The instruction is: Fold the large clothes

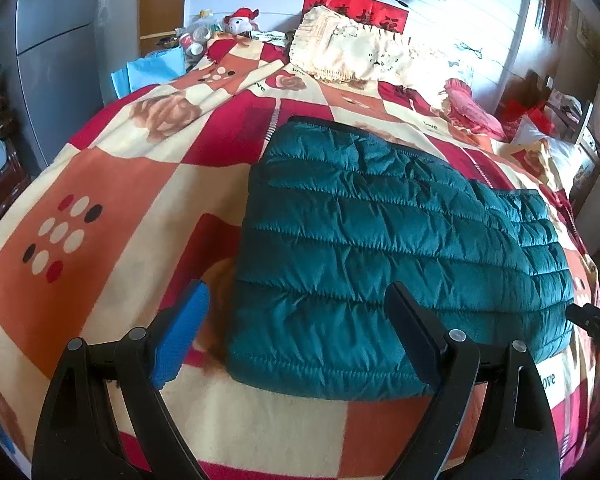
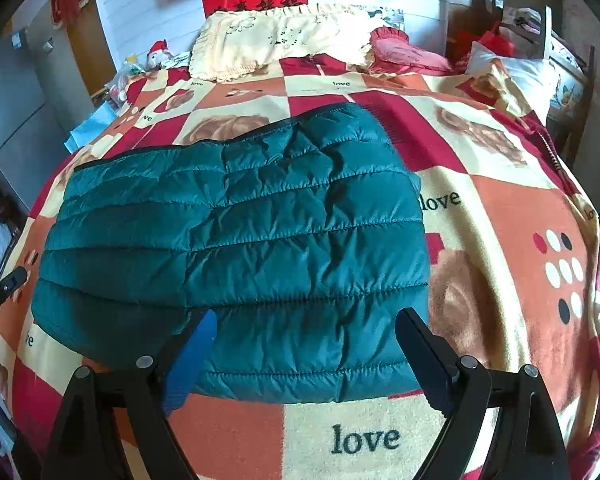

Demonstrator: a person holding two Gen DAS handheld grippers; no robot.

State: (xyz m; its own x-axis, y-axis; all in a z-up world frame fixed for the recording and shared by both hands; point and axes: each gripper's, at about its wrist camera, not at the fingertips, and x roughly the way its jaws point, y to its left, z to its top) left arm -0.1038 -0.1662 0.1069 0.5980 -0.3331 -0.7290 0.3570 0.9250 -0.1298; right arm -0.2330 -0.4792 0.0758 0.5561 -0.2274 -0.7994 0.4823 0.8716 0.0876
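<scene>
A: Where's the jacket (image 1: 400,248)?

B: Folded into a flat teal block on the bed's patterned blanket (image 1: 112,184), just ahead of both tools and lying between them.

A: Is the left tool (image 1: 296,328) gripping it?

B: No, its jaws are spread wide, empty, above the jacket's near left corner.

A: The right tool (image 2: 306,356)?

B: Also spread, holding nothing, over the near edge. Cream pillow (image 2: 276,36) far beyond.

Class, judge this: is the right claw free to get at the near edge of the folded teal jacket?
Probably yes: the right claw hangs open just before the teal jacket, whose near edge lies uncovered on the blanket.
</scene>
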